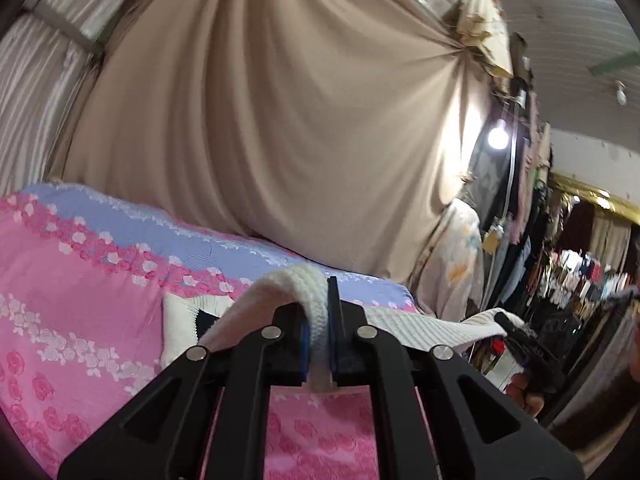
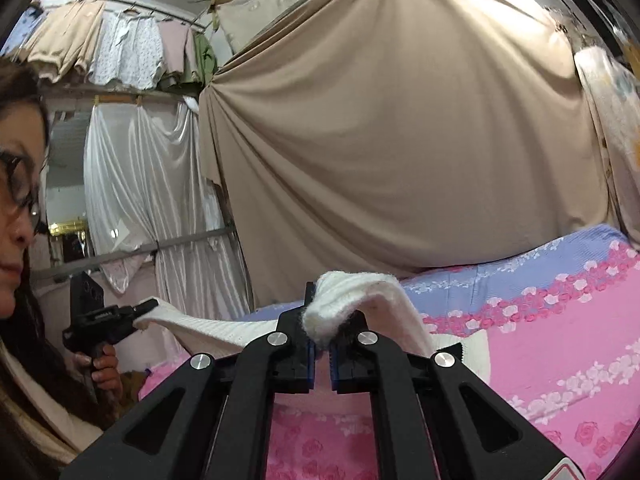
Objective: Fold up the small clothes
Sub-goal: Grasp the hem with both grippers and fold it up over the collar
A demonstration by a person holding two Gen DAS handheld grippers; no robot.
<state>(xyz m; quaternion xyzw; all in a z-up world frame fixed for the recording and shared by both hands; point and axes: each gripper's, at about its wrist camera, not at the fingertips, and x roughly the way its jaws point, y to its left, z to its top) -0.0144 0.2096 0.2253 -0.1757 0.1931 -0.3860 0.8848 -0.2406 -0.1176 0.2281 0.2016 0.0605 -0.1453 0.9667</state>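
We hold the left gripper (image 1: 318,332) with its blue-padded jaws pinched tight on a ribbed edge of the white knit garment (image 1: 296,284), which loops up over the fingertips in a thick, soft fold. Our right gripper (image 2: 320,344) is likewise clamped, its jaws nearly closed on a fuzzy, bunched corner of the same garment (image 2: 352,292). Between the two tools the knit stretches as a flat band with a fine waffled texture, lifted just above the bedspread (image 1: 80,280), while the rest of it lies on the spread beyond the grippers. A dark patch with a zigzag border shows on the lying part; what it is, we cannot tell, since the black linkages cover much of it.

The bedspread is pink with raised rose patterns and a lilac band along its far side. From the right wrist view we see the left gripper (image 2: 146,304) from the side, its handle in a hand (image 2: 102,368), and a face with glasses cut off at the picture's edge. Behind the bedspread hangs a large beige cloth (image 1: 280,120), gathered into deep folds at one knotted corner. Beside it hang shiny white curtains (image 2: 132,184) and a rail of pale clothes (image 2: 120,48); a bright bulb (image 1: 497,136) glares beside the cloth
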